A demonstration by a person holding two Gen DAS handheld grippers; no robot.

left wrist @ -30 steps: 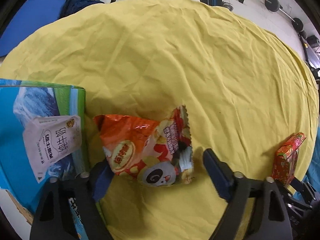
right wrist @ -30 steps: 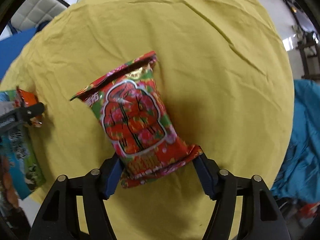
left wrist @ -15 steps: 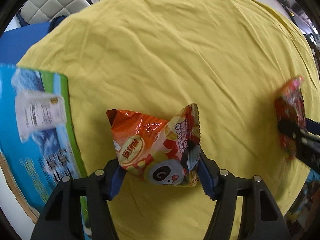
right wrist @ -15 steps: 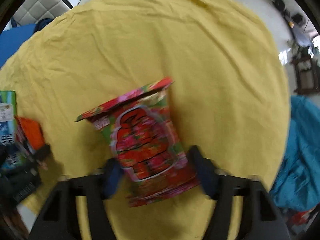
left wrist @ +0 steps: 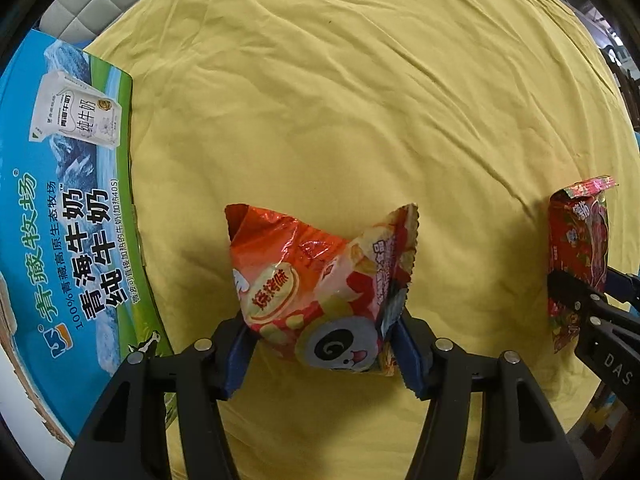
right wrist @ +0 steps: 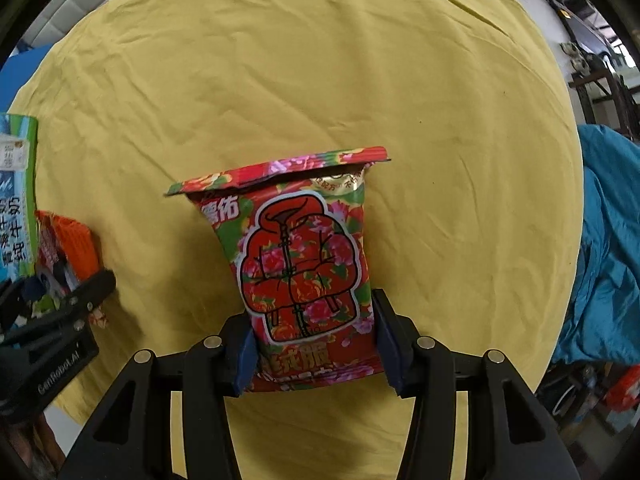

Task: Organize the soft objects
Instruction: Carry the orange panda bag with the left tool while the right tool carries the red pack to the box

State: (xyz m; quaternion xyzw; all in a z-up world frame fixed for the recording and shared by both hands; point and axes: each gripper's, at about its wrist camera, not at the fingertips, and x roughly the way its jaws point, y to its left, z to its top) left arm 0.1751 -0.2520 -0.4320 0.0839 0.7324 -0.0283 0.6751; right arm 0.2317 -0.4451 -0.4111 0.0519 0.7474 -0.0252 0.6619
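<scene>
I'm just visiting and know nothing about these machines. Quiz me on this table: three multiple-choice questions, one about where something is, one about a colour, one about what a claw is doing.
1. Where does the blue milk carton box lie relative to the orange panda snack bag, in the left wrist view?
A. To its left
B. To its right
C. Underneath it

2. What colour is the cloth over the table?
A. White
B. Yellow
C. Green

3. What is the right gripper doing with the red floral snack bag?
A. Hanging open well above it
B. Clamped on its lower end
C. Resting beside it, apart

Answers: 1 A, the box fills the left edge, apart from the bag. 2 B, wrinkled yellow fabric fills both views. 3 B, both blue pads press the bag's sides. The left gripper clamps the panda bag likewise.
</scene>
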